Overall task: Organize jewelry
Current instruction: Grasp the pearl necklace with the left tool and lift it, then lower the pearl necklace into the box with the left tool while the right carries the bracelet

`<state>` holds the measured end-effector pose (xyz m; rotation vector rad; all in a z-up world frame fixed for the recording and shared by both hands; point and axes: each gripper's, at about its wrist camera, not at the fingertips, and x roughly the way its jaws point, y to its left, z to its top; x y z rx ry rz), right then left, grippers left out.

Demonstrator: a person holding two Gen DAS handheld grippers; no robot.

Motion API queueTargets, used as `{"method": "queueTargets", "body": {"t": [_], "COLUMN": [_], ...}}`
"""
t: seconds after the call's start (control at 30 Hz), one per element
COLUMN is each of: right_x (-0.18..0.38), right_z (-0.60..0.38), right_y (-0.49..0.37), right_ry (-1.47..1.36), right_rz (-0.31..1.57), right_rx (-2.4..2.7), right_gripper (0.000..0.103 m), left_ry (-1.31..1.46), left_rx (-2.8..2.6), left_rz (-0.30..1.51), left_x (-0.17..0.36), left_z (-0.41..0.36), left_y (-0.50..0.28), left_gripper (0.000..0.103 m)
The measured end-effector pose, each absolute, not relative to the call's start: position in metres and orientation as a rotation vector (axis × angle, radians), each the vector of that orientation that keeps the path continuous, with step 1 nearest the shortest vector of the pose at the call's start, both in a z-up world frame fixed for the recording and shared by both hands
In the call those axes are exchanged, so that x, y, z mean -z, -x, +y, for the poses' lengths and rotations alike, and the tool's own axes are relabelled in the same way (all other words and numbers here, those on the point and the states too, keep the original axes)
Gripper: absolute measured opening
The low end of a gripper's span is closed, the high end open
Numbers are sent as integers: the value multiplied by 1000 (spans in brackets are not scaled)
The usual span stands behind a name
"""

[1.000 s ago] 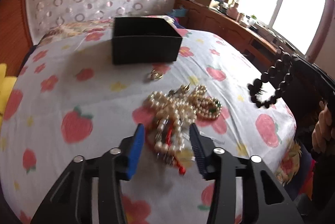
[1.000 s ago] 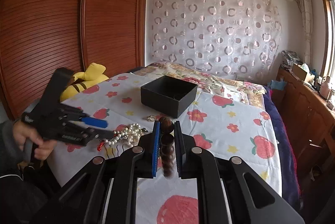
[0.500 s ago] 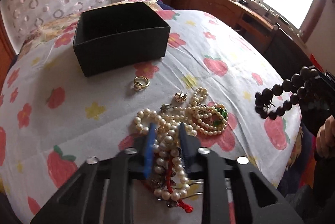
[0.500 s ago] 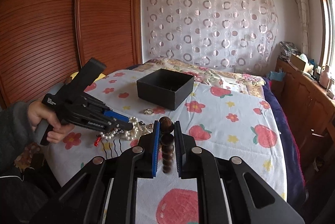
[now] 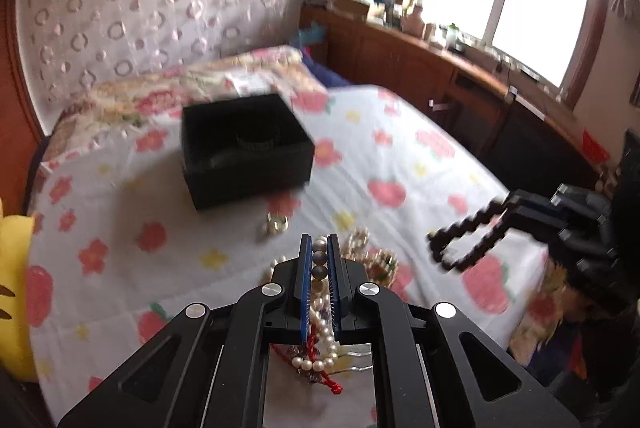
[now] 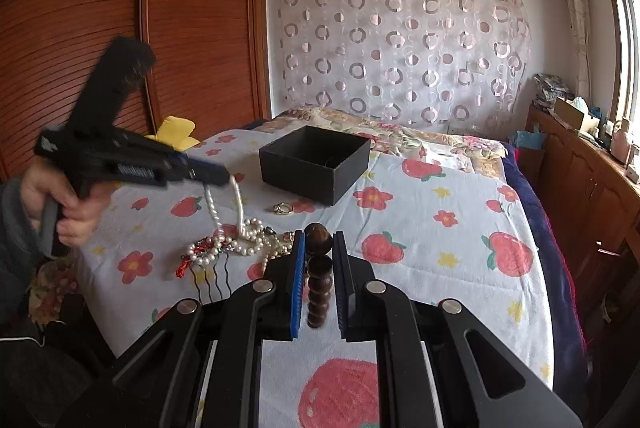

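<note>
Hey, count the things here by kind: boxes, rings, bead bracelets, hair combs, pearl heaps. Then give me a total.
Black box: 1
Gold ring: 1
Dark bead bracelet: 1
Hair comb: 1
Tangled pearl heap: 1, strands too tangled to count apart
Total: 5

Left wrist view: low over the bed (image 5: 120,228), facing the headboard curtain and window, close above the jewelry pile (image 5: 360,256). Right wrist view: from the bed's foot, facing wardrobe and curtain. Shared: black box (image 5: 244,148) (image 6: 316,160), pile (image 6: 240,244), each other's gripper.
</note>
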<state>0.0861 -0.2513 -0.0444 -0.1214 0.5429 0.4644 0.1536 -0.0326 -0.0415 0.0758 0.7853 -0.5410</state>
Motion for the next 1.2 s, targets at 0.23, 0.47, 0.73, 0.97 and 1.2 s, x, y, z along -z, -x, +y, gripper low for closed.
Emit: {"method": "queueTargets", "body": {"t": [0.23, 0.47, 0.73, 0.97, 1.2], "right_x": [32, 18, -6, -35, -53], "right_z": [-248, -244, -235, -233, -229], "right_y": [-88, -92, -101, -116, -135], "right_ry": [137, 159, 192, 190, 206], "right_rz": [515, 482, 434, 384, 356], "right_rx": [-466, -469, -473, -478, -470], "right_gripper": [15, 15, 15, 15, 15], "left_ry": [-71, -58, -68, -89, -75], "left_rx": [512, 492, 472, 435, 400], "left_rz": [681, 600, 534, 494, 501], "left_x": [-1, -38, -75, -99, -109], "left_z": [-27, -22, -28, -37, -38], "left_y": [-148, -146, -158, -178, -213], "left_gripper": [7, 7, 7, 7, 7]}}
